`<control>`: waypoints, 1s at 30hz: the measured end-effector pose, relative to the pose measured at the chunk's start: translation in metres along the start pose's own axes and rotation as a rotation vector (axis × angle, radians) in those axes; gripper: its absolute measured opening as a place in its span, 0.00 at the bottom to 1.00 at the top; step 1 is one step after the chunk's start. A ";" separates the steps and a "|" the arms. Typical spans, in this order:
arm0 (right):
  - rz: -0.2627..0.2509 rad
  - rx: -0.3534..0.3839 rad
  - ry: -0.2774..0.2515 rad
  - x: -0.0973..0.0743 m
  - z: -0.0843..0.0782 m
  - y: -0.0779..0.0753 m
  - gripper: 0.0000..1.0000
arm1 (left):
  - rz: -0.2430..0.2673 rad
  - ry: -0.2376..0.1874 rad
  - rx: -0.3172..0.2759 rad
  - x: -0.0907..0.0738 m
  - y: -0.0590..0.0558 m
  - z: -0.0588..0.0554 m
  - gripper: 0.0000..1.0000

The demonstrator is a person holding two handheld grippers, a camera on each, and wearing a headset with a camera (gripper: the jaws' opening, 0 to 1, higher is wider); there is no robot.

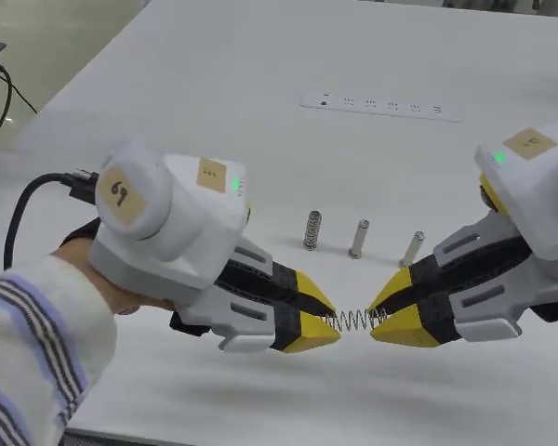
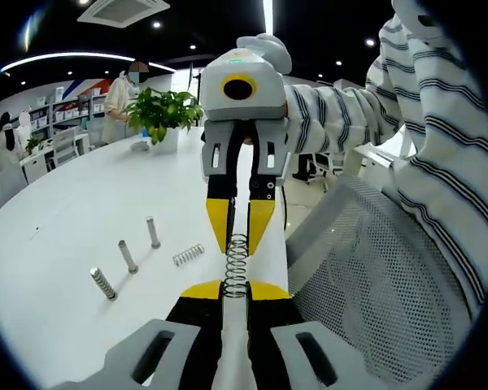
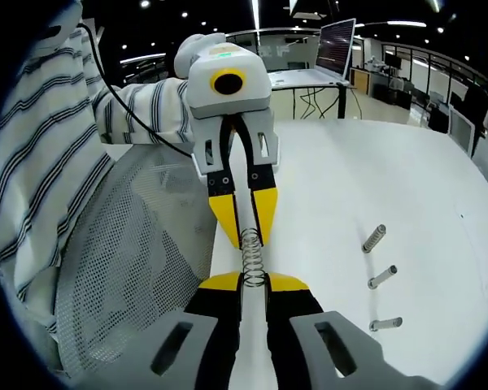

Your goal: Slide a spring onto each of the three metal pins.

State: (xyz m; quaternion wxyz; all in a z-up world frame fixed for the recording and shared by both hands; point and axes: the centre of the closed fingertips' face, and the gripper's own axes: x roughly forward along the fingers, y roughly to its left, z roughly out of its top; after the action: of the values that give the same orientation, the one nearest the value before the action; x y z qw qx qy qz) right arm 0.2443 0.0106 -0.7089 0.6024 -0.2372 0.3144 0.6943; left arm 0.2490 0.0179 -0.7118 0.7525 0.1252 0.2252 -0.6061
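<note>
Where the white table (image 1: 260,84) nears its front edge, left gripper (image 1: 335,321) and right gripper (image 1: 374,322) face tip to tip. Behind them: sprung pin (image 1: 312,229), bare middle pin (image 1: 359,239), bare end pin (image 1: 413,248). Both claws clenched on one spring (image 1: 353,321), an end each. Loose spring (image 2: 189,254) lies beside the pins.

The white worktable (image 1: 260,84) carries a power strip (image 1: 381,104). A potted plant (image 2: 164,114) stands at its far end. A mesh chair (image 2: 366,268) adjoins the table edge. The ceiling light strip (image 2: 268,12) is lit.

Horizontal midair spring (image 1: 354,321) before three pins (image 1: 359,239)
</note>
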 end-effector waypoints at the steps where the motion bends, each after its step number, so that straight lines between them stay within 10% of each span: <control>1: -0.005 -0.006 0.016 -0.001 -0.001 0.000 0.07 | 0.000 -0.001 0.001 0.001 -0.001 0.000 0.03; 30: 0.014 -0.067 0.198 -0.009 0.000 0.012 0.08 | -0.029 0.011 0.024 0.021 -0.011 -0.003 0.02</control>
State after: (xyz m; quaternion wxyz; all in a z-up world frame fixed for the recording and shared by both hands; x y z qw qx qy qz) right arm 0.2337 0.0032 -0.7010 0.5554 -0.3224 0.3507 0.6817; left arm 0.2414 -0.0015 -0.7238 0.7408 0.1344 0.2237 -0.6190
